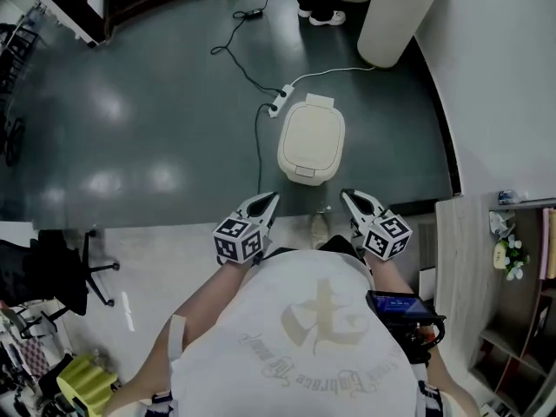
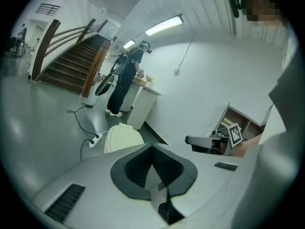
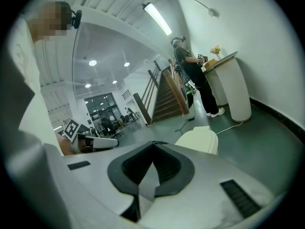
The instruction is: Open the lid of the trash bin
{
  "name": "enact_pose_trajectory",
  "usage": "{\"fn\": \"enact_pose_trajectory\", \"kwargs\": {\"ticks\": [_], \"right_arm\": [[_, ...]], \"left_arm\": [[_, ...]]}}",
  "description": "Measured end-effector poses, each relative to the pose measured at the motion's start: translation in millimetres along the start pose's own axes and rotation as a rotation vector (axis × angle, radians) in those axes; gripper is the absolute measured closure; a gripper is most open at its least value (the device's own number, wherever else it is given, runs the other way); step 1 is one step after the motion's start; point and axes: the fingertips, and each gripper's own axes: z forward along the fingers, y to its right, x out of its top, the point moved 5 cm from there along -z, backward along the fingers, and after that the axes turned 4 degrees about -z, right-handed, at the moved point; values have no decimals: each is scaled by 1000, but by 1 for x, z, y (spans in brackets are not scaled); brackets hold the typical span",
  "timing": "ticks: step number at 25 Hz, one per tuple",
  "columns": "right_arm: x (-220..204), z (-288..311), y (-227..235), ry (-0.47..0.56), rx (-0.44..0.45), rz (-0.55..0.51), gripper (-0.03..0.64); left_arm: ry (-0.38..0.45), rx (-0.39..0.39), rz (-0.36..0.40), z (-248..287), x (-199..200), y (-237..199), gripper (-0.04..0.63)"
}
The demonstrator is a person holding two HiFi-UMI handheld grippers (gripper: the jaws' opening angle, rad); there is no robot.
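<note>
Head view: cream trash bin point(image 1: 311, 139) stands on the dark floor, straight ahead of the person and a little to the right, lid down flat on the body. The hinge side faces far, the front edge near.

Left gripper point(image 1: 271, 198): held low in front of the torso, tips pointing toward the bin, near its near-left corner and not touching it. In the left gripper view, the jaws meet at the tips with nothing between them.

Right gripper point(image 1: 347, 195): level with the left one, near the bin's near-right corner, also clear of it. In the right gripper view, the jaws are closed tip to tip and empty.

White power strip point(image 1: 278, 101) lies on the floor just beside the bin's far-left corner. Its black cable point(image 1: 257, 150) runs down along the bin's left side.

White pedestal point(image 1: 395, 16) stands far right, well apart from the bin.
</note>
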Motion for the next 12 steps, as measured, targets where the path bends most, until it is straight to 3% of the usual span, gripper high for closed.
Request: {"fn": "enact_pose_trajectory", "kwargs": {"ticks": [12], "right_arm": [[23,33,63,-69,59,-67,612]], "left_arm": [[11,117,-41,44,10,-5,586]]}}
